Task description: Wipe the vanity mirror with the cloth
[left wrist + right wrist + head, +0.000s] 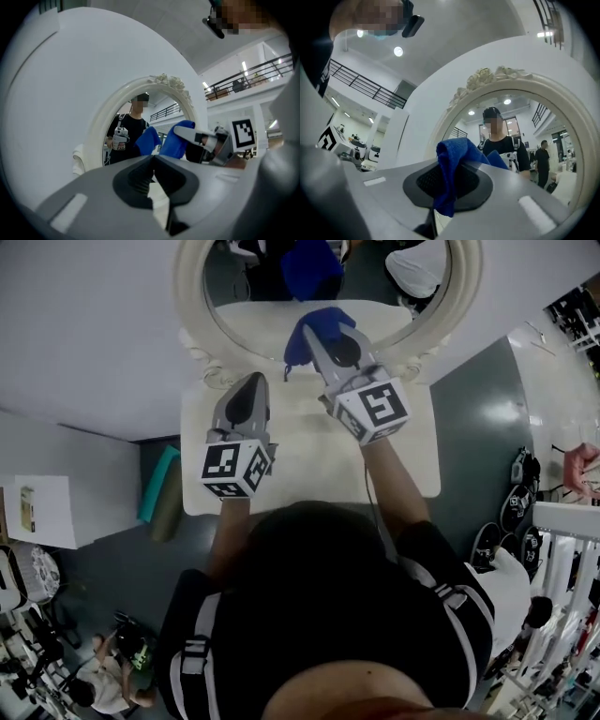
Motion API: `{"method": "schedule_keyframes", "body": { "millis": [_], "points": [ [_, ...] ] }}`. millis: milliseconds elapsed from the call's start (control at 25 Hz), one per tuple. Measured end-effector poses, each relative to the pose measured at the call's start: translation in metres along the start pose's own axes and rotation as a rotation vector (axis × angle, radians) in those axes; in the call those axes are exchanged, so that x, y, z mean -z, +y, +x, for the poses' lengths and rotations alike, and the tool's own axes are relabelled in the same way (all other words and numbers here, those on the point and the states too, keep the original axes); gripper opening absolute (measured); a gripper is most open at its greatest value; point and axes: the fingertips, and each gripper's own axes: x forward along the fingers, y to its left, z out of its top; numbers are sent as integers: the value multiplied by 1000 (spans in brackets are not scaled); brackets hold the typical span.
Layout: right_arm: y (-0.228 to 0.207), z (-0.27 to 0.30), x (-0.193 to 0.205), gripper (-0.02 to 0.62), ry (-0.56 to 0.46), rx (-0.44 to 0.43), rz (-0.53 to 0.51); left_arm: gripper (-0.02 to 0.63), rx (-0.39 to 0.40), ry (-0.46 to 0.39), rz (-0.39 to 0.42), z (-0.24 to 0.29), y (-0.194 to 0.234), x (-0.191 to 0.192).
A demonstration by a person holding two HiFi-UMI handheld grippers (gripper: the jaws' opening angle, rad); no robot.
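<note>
On the left, the left gripper (251,381) hangs over the pale vanity table (300,470), just in front of the mirror's foot. Its jaws are pressed together and there is nothing between them.

In the middle stands the vanity mirror (192,296), an oval glass in a cream, carved frame, upright at the back edge of the table.

To the right, the right gripper (330,341) is clamped on the blue cloth (305,334) and holds it at the lower part of the glass. I cannot tell if the cloth touches the glass or is only very near.

The cloth looks soft, light and limp. One fold is pinched, and the rest bunches over the tips and hangs down. I think this grip is good, because the loose bunch, not the hard jaws, should meet the glass. The glass is probably fragile and smooth, so light pressure seems wise. The mirror may rock, and the frame's foot would be the place to steady it.
</note>
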Motion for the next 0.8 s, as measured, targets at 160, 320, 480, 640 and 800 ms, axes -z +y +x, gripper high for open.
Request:
{"method": "schedule_keyframes", "body": {
  "millis": [160, 320, 480, 640, 800],
  "points": [
    [-11, -35, 18, 29, 40, 69, 31, 8, 1, 15, -5, 1, -10, 9],
    [-18, -81, 53, 29, 93, 152, 88, 8, 10, 44, -3, 1, -22, 25],
    [-17, -120, 96, 31, 167, 232, 162, 8, 9, 80, -25, -5, -28, 45],
    [-16, -137, 101, 29, 168, 272, 206, 8, 26, 93, -20, -7, -39, 54],
    [-17, -141, 95, 31, 144, 286, 204, 8, 36, 94, -7, -7, -45, 56]
  ]
}}
